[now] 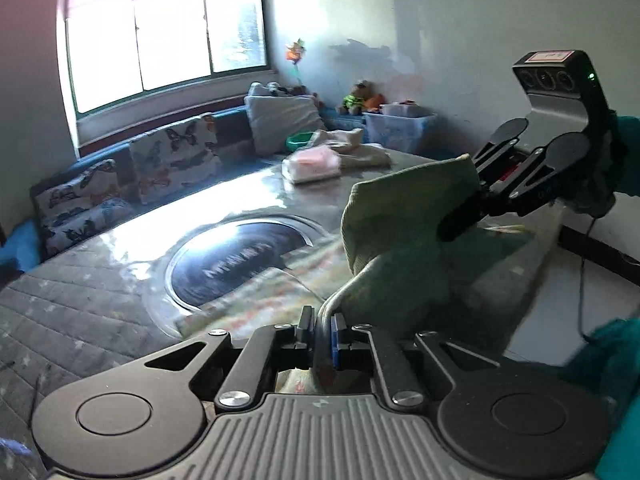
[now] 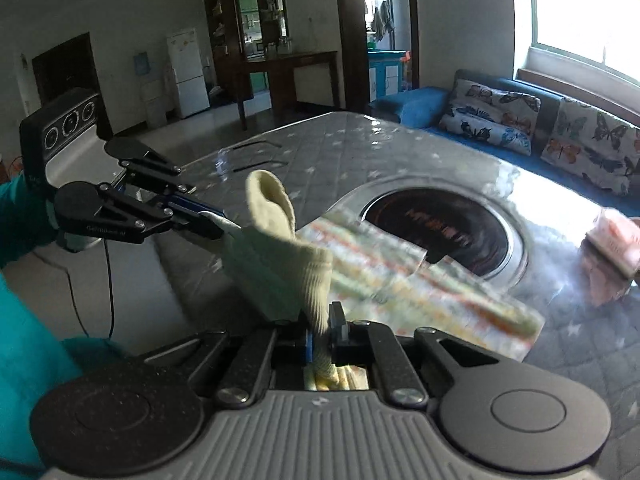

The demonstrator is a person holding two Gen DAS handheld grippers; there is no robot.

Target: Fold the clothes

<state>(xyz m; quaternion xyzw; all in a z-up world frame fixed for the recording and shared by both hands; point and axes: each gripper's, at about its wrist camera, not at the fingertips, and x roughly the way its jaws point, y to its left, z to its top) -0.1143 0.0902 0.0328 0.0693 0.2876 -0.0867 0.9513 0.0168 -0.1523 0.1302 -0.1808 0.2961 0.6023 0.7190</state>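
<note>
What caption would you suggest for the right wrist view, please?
Both grippers, left gripper and right gripper, pinch a pale ribbed garment above the table.

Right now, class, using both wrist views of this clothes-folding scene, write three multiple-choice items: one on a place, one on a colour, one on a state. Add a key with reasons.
1. Where is the folded pink cloth?
A. On the table top, beyond the round dark inset
B. Inside the blue storage bin
C. On the floor

2. What colour is the small ribbed garment held between the grippers?
A. Bright red
B. Pale cream-green
C. Black

3. What is the state of the right gripper?
A. Wide open over a bare table
B. Shut on the garment
C. Resting on a sofa cushion

Key:
1 A, it lies on the table surface past the inset.
2 B, the knit looks pale cream-green in both views.
3 B, its fingers pinch the fabric, as the left gripper also does.
</note>
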